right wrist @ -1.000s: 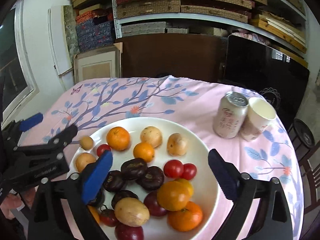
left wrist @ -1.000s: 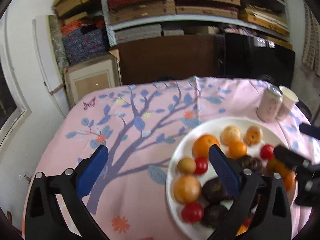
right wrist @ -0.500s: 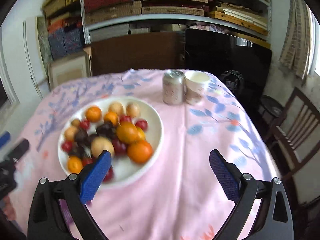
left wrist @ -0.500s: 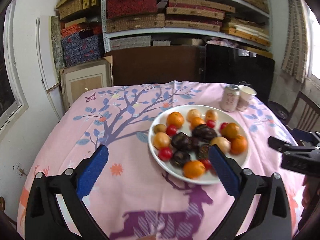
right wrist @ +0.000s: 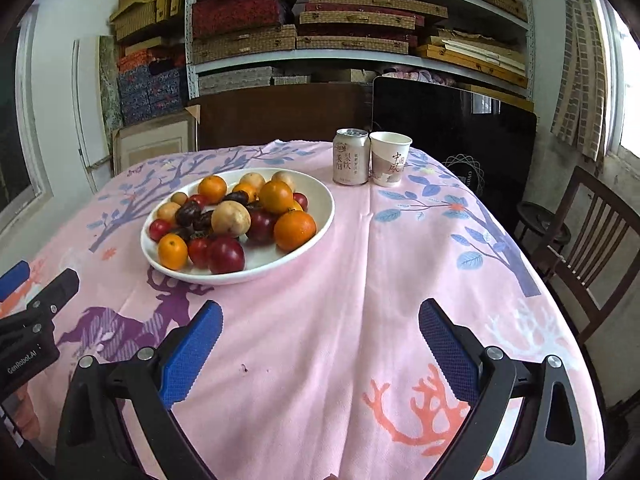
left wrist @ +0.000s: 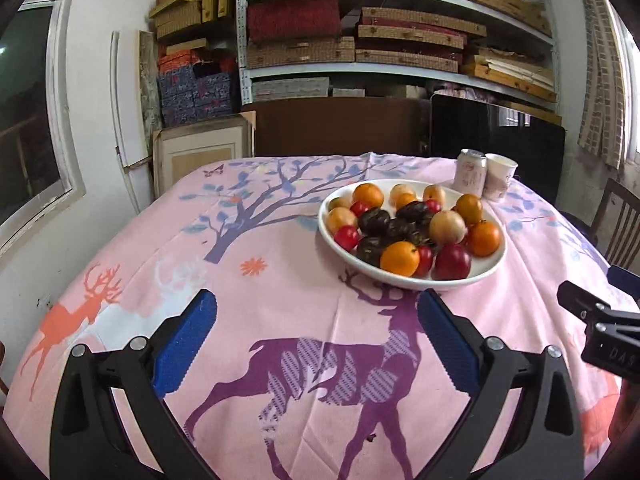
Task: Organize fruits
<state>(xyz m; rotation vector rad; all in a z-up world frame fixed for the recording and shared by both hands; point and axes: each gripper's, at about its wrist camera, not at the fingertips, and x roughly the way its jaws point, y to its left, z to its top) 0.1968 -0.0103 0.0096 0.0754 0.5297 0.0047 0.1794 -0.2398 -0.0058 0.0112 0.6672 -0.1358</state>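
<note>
While both your hand-held grippers hang spread wide and empty over the desk (left wrist: 132,248), the plate (left wrist: 494,258) of fruits (left wrist: 400,258) sits ahead of your left hand-held gripper (left wrist: 316,344) and ahead-left of your right hand-held gripper (right wrist: 320,346), well apart from both.

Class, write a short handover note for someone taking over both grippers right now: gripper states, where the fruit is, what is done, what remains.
Left gripper: open, empty, above the tablecloth, short of the plate.
Right gripper: open, empty, above bare cloth to the right of the plate.
All fruit lies mixed on the white plate: oranges, red and dark fruits, pale ones.
Can and paper cup stand touching behind the plate.
Done: no grouping visible. Left: sort the fruit.
</note>
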